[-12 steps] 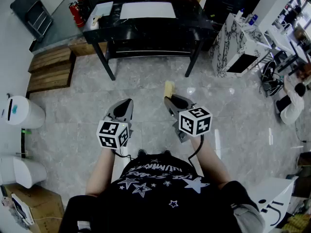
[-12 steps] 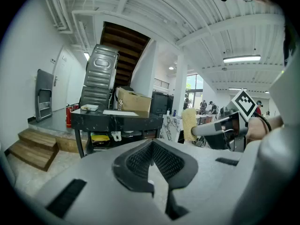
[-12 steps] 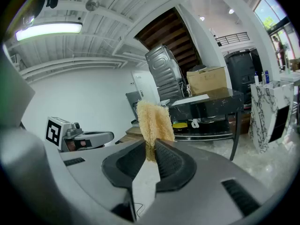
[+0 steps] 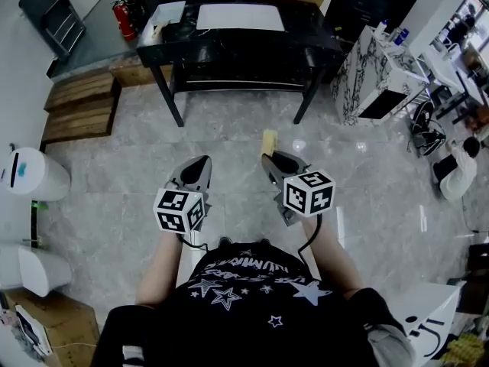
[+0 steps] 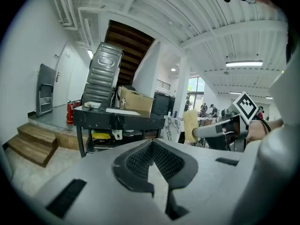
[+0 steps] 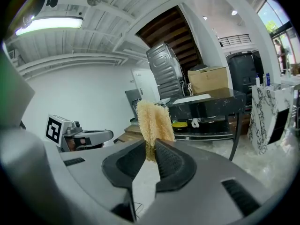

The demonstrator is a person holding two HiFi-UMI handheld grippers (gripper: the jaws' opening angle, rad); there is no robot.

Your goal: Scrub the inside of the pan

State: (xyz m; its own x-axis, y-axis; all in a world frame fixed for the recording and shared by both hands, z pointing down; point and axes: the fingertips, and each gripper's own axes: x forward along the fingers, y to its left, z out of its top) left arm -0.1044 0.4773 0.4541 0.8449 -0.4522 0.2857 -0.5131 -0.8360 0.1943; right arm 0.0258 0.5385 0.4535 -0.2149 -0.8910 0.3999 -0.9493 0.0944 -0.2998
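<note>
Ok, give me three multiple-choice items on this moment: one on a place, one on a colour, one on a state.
1. Where does the black table stand?
A) ahead, across the floor
B) off to the far right
C) directly underfoot

2. What colour is the scrubber?
A) blue
B) pale yellow
C) black

3. How are the left tongs?
A) wide open
B) shut on the scrubber
C) shut on nothing

Answers:
1 A: in the head view, floor lies between both tongs and the table at the top.
2 B: the right gripper view shows its yellowish fibres.
3 C: their jaws meet with nothing between them, while the right tongs clamp the scrubber.
</note>
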